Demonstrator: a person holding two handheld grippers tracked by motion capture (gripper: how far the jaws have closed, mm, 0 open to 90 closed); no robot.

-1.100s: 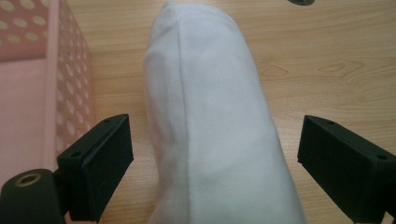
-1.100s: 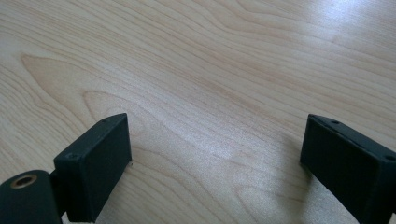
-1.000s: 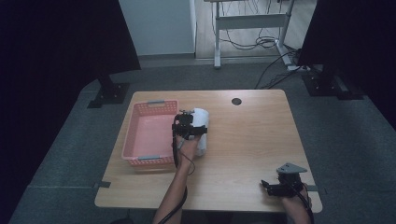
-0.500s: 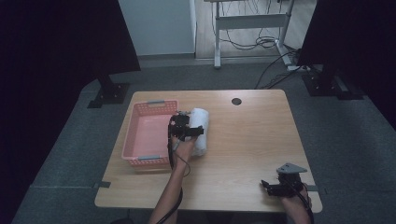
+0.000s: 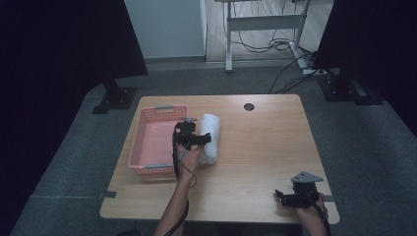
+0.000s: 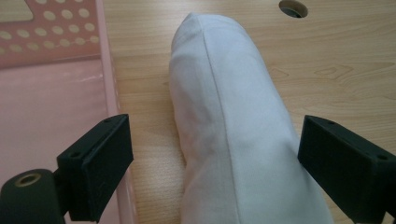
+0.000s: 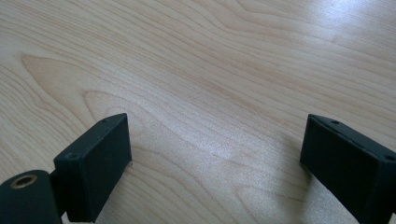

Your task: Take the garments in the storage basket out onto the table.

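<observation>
Straddling the white rolled towel (image 6: 233,135) with wide-spread jaws, left gripper (image 5: 193,138), pads apart from the cloth; towel lying on the table (image 5: 255,147) just beside the pink basket (image 5: 152,142). Resting near the table's front right corner, right gripper (image 5: 295,196), jaws wide, nothing between them.

Both arms are bare, with no sleeves. The left gripper (image 5: 202,139) is black, with a thin black cable. The right gripper (image 5: 281,195) is black too, with a grey three-cornered plate on top. Each jaw is a flat black block with small holes.
</observation>
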